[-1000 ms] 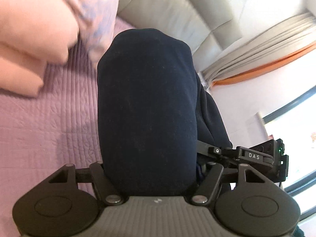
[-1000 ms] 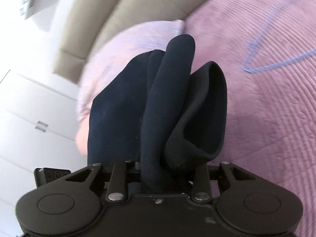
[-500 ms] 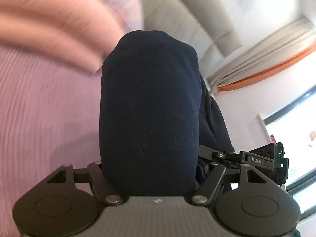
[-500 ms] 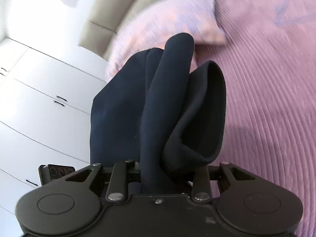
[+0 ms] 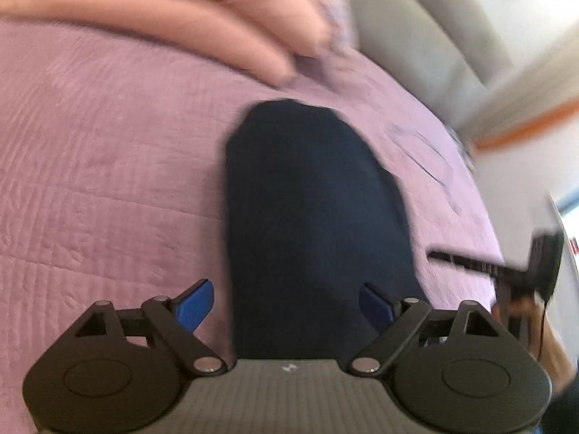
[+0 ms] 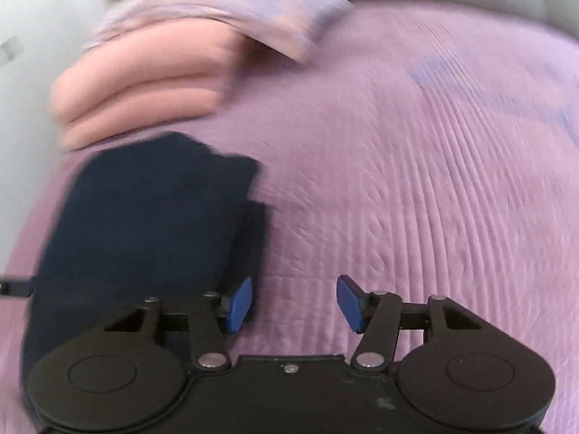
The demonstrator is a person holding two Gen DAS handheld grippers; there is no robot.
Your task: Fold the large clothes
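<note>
A folded dark navy garment (image 5: 311,217) lies flat on the purple quilted bedspread (image 5: 108,181). My left gripper (image 5: 286,305) is open, its blue pads on either side of the garment's near end, not pinching it. In the right wrist view the same garment (image 6: 144,238) lies to the left. My right gripper (image 6: 294,303) is open and empty over bare bedspread (image 6: 416,217), just right of the garment's edge. The right gripper's body shows at the right edge of the left wrist view (image 5: 535,271).
Folded pink bedding (image 5: 181,18) with a lilac pillow (image 6: 231,11) on top lies at the head of the bed, just beyond the garment. A beige padded headboard (image 5: 416,36) stands behind. A faint blue hanger (image 6: 470,83) lies on the bedspread at the right.
Both grippers held the navy garment up in shut jaws; now both have opened and the garment lies flat on the bedspread. Both views have tilted down toward the bed.
</note>
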